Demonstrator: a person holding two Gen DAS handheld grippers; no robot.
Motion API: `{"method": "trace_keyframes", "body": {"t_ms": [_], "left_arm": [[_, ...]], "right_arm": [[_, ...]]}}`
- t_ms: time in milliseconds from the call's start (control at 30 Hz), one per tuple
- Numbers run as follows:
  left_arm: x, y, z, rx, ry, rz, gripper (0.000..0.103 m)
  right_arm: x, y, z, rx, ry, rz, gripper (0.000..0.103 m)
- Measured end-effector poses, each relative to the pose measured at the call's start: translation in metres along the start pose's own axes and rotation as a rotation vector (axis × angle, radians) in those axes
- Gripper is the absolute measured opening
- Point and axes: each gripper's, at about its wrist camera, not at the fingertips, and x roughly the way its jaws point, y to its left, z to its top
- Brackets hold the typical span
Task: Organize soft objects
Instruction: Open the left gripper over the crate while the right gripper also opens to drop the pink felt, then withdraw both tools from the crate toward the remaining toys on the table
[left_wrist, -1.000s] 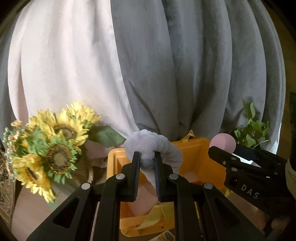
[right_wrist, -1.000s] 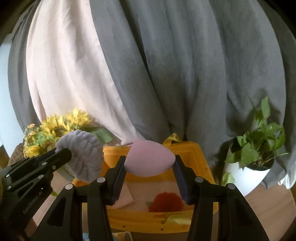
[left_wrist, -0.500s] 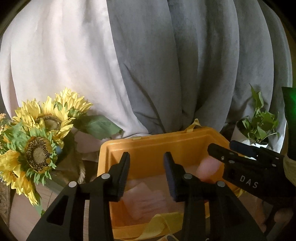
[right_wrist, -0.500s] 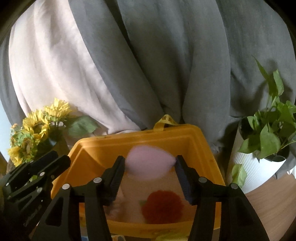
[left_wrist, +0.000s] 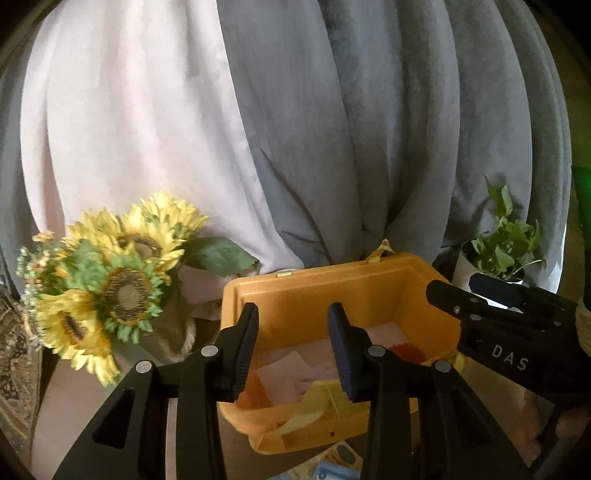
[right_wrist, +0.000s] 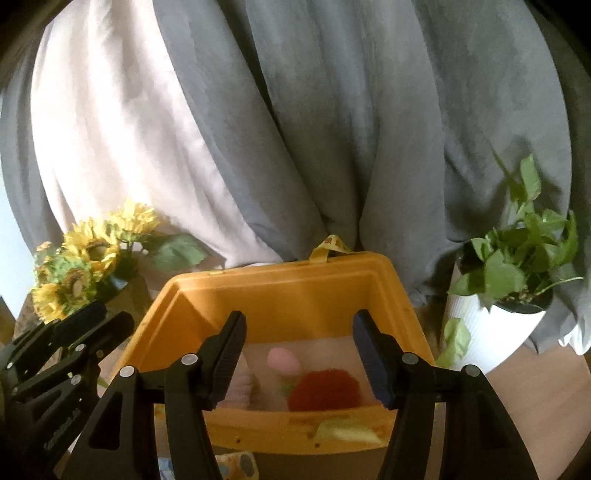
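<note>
The soft objects lie inside the yellow bin (right_wrist: 284, 291): a pink egg-shaped sponge (right_wrist: 282, 359) near the middle of the floor, a red fluffy piece (right_wrist: 325, 387) just in front of it, pale cloths (left_wrist: 284, 376) to the left. Your left tool (left_wrist: 291, 350) and right tool (right_wrist: 299, 356) both hover over the bin with jaws apart and nothing between them. To finish this release well, lift each tool straight up, clear of the rim, so no fabric snags on a pad. Keep the tools apart from each other. Sunflowers (left_wrist: 122, 291) stand left of the bin, a potted plant (right_wrist: 517, 266) right; avoid both when you swing out.
</note>
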Motion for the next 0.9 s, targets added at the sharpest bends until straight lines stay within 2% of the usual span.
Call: {"method": "trace_keyframes", "body": {"t_ms": [600, 900], "left_arm": [[-0.076, -0.005, -0.010, 0.001, -0.045, 0.037, 0.038], [-0.111, -0.009, -0.024, 0.001, -0.048, 0.035, 0.038]], "right_arm": [[-0.079, 0.014, -0.013, -0.014, -0.079, 0.023, 0.061], [-0.110, 0.019, -0.027, -0.010, -0.086, 0.027, 0.061]]}}
